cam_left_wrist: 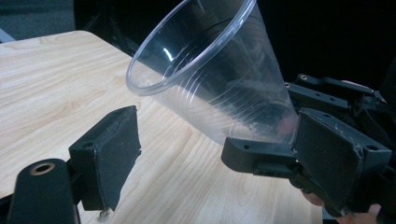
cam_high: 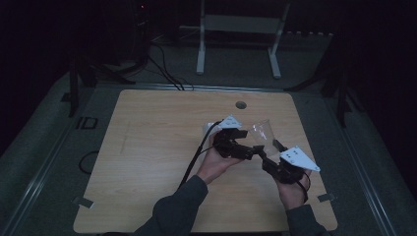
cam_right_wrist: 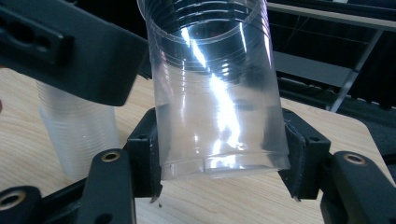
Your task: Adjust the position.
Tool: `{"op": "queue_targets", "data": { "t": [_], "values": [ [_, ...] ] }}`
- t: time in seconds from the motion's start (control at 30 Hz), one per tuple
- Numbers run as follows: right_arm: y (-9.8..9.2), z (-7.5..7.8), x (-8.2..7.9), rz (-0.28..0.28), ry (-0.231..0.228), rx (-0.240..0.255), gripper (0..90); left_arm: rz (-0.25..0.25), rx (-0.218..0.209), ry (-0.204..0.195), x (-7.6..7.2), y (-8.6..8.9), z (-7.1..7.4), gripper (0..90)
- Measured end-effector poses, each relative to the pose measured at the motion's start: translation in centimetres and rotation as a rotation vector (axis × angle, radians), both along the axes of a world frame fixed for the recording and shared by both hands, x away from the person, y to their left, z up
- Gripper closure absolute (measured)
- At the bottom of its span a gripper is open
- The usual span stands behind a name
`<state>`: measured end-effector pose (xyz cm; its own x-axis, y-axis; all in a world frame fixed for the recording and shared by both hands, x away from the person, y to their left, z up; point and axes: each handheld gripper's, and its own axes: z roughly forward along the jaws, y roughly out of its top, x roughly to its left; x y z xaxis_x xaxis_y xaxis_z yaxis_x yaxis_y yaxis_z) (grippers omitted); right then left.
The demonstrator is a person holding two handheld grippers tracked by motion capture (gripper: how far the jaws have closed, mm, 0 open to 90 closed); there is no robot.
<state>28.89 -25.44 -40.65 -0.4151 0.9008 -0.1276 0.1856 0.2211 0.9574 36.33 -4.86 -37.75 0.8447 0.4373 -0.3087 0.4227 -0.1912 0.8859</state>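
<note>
Clear plastic cup [cam_right_wrist: 217, 93], held above a wooden table [cam_high: 147, 147].

Right gripper [cam_right_wrist: 219, 154]: jaws clamped on the cup's base end, one pad on each side; the cup's open rim is tilted away from it. Left gripper [cam_left_wrist: 210, 154]: jaws spread wide, pads free of the cup, which hangs just beyond them. Stack of clear plastic cups [cam_right_wrist: 77, 135]: upright on the table, behind the left gripper. Both grippers sit close together over the table's right-hand half in the high view.
</note>
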Motion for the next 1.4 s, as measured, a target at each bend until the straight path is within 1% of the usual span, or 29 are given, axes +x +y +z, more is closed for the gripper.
{"op": "queue_targets", "data": {
  "t": [0.27,0.33,0.4,0.7,0.83,0.87,0.9,0.93,1.07,1.1,1.3,1.33,1.4],
  "values": [
    [0.1,0.0,0.0,0.005,-0.004,0.001,41.5,0.005,-0.016,0.02,0.1,-0.5,-0.1,14.8],
    [0.1,0.0,-0.1,0.006,-0.005,0.002,41.5,-0.001,-0.021,0.027,0.3,-0.6,-0.1,14.9],
    [0.1,0.0,-0.1,0.008,-0.006,0.003,41.5,0.006,-0.025,0.031,0.4,-0.6,-0.1,14.9],
    [0.2,-0.1,-0.1,0.012,-0.011,0.003,41.5,0.003,-0.071,0.068,0.8,-1.1,-0.2,14.8],
    [0.3,-0.1,-0.1,0.019,-0.014,0.001,41.5,-0.003,-0.109,0.098,1.1,-1.3,-0.4,14.9],
    [0.3,-0.1,-0.1,0.019,-0.013,0.001,41.5,0.003,-0.121,0.111,1.2,-1.4,-0.5,14.8],
    [0.3,-0.1,-0.1,0.021,-0.012,0.001,41.5,0.003,-0.121,0.111,1.2,-1.4,-0.5,14.9],
    [0.3,-0.1,-0.1,0.022,-0.011,-0.001,41.5,-0.003,-0.14,0.132,1.3,-1.4,-0.6,14.9],
    [0.3,-0.2,-0.1,0.028,-0.011,-0.004,41.5,0.002,-0.142,0.14,1.3,-1.5,-0.6,16.8],
    [0.3,-0.2,-0.1,0.029,-0.012,-0.007,41.5,0.005,-0.149,0.149,1.3,-1.5,-0.7,17.3],
    [0.2,-0.3,-0.1,0.031,-0.011,-0.009,41.2,0.006,-0.162,0.144,1.3,-1.4,-0.6,23.4],
    [0.2,-0.3,-0.1,0.034,-0.008,-0.014,40.4,0.008,-0.173,0.139,1.2,-1.3,-0.5,26.0],
    [0.2,-0.4,-0.1,0.038,-0.007,-0.016,39.7,0.006,-0.183,0.136,1.2,-1.3,-0.5,27.6]
  ]
}}
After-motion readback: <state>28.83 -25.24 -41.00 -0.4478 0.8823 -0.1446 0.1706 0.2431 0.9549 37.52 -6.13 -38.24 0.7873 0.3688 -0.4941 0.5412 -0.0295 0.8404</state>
